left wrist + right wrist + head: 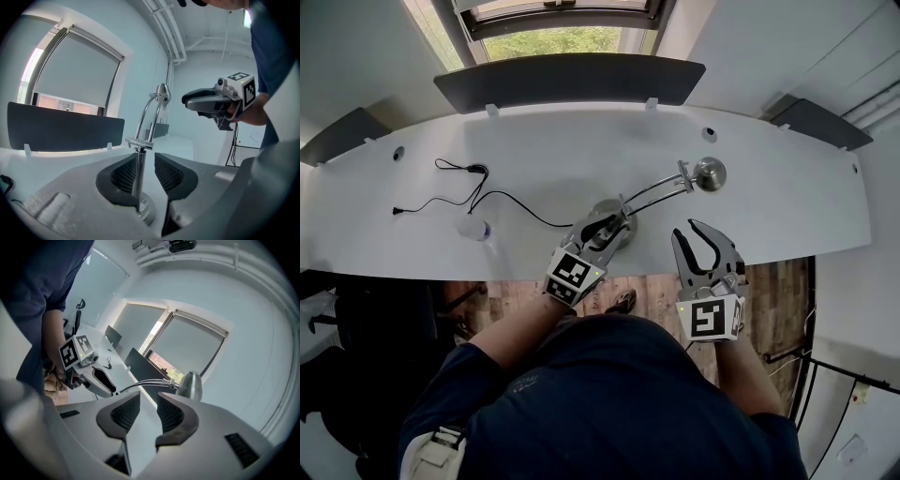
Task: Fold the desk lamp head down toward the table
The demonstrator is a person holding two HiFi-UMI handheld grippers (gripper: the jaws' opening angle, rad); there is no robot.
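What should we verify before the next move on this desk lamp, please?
1. Left gripper around lamp post: ok, post stands between its open jaws.
2. Post clamped for bracing: not ok, pads not pressing.
3. Right gripper open and empty: ok.
4. Right gripper at lamp head: not ok, head lies beyond its jaws.
5. Cable away from the head's side of the table: ok.

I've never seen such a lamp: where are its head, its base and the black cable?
lamp head (pixel 710 173), head view, middle of the shiny dome.
lamp base (pixel 146 209), left gripper view, round metal foot's rim.
black cable (pixel 476 171), head view, thick dark piece on it.
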